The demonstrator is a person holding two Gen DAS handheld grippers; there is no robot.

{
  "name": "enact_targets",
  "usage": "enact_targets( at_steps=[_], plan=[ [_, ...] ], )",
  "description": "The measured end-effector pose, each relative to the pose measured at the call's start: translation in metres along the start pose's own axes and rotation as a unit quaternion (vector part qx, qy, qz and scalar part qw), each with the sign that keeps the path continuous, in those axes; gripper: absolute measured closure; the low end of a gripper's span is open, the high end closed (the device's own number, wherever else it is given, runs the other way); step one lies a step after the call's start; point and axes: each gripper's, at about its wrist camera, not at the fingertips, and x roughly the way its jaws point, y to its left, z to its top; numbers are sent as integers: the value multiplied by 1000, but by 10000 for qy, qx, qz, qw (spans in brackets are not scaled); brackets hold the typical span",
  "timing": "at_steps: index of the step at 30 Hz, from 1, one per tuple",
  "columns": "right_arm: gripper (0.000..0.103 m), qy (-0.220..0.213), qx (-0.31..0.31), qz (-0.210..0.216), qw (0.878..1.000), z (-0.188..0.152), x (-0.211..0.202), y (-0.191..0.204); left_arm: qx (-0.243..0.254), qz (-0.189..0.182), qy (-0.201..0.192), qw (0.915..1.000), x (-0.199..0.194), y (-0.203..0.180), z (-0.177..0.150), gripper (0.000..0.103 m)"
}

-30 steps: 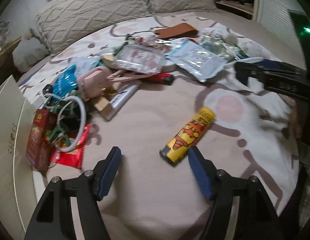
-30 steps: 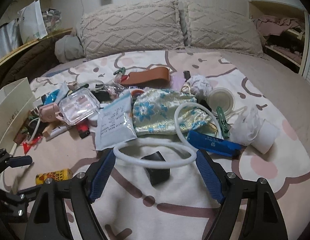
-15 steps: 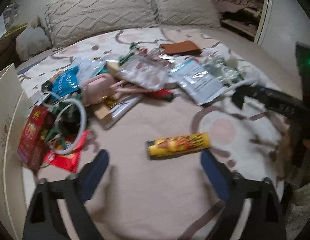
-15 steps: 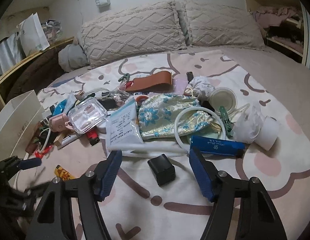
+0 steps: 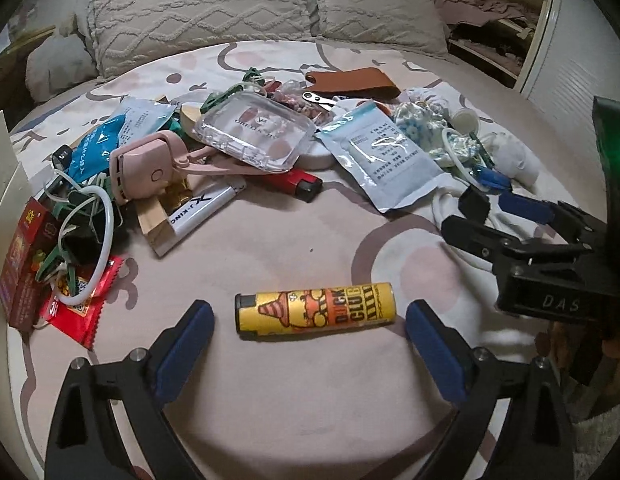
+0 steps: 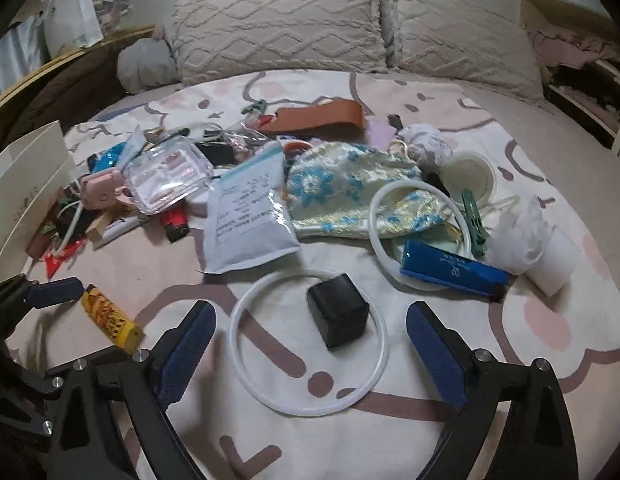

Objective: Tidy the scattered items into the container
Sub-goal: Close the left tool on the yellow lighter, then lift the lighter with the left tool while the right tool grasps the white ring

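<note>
Left gripper (image 5: 310, 316) gapes around the yellow lighter (image 5: 315, 309); only the right view shows the right gripper (image 6: 310, 320), wide, framing a black cube (image 6: 337, 310).

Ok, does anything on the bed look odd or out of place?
Nearly everything is strewn loose on the bed, outside the white box. The yellow lighter lies apart from the pile; nothing looks spilled or broken.

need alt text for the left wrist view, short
The open left tool brackets a yellow lighter lying crosswise on a patterned bedspread. Behind it a heap of clutter runs toward two pillows, and the right tool reaches in from the right.
</note>
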Motion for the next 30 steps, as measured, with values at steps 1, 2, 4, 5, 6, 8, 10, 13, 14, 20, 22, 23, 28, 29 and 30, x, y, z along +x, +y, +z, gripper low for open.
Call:
enact_targets(
  at_steps=[1, 2, 4, 5, 6, 8, 10, 13, 14, 20, 22, 23, 28, 29, 30],
  plan=[
    [7, 57, 78, -26, 10000, 0, 2, -3, 4, 57, 7, 10000, 2, -1, 0, 5],
    [7, 121, 167, -46, 9998, 0, 5, -7, 8, 114, 10, 9999, 4, -2, 0, 5],
    [7, 240, 295, -31, 9993, 0, 10, -12, 22, 213, -3, 9998, 7, -4, -1, 5],
    [7, 277, 303, -20, 9992, -1, 11, -12, 34, 257, -17, 9997, 8, -5, -1, 5],
    [7, 312, 263, -51, 9992, -2, 13, -11, 47, 292, -29, 9996, 9, -6, -1, 5],
    [4, 321, 146, -119, 9993, -3, 14, -6, 51, 343, -59, 9994, 10, -7, -2, 5],
    [3, 350, 64, -164, 9992, -4, 17, -3, 16, 343, -96, 9994, 10, -6, -2, 5],
    [3, 336, 72, -183, 9992, -4, 17, -3, -20, 320, -137, 9994, 10, -6, -2, 6],
    [3, 325, 93, -174, 9993, -5, 16, -4, -19, 320, -147, 9994, 9, -6, -1, 7],
    [12, 239, 56, -170, 9996, -4, 12, -2, 28, 278, -218, 9994, 6, -10, -2, 22],
    [18, 208, 72, -178, 9996, -3, 11, -2, 23, 264, -228, 9994, 6, -10, -2, 22],
    [18, 200, 99, -163, 9996, -3, 10, -3, 13, 253, -235, 9994, 5, -10, -2, 22],
    [18, 87, 213, -90, 9997, -2, 6, -7, -31, 223, -260, 9994, 3, -8, -3, 22],
    [18, 16, 246, -76, 9997, -1, 3, -8, -37, 231, -267, 9994, 3, -8, -3, 22],
    [18, -68, 283, -62, 9996, 0, 0, -9, -39, 243, -273, 9993, 2, -8, -3, 22]
  ],
)
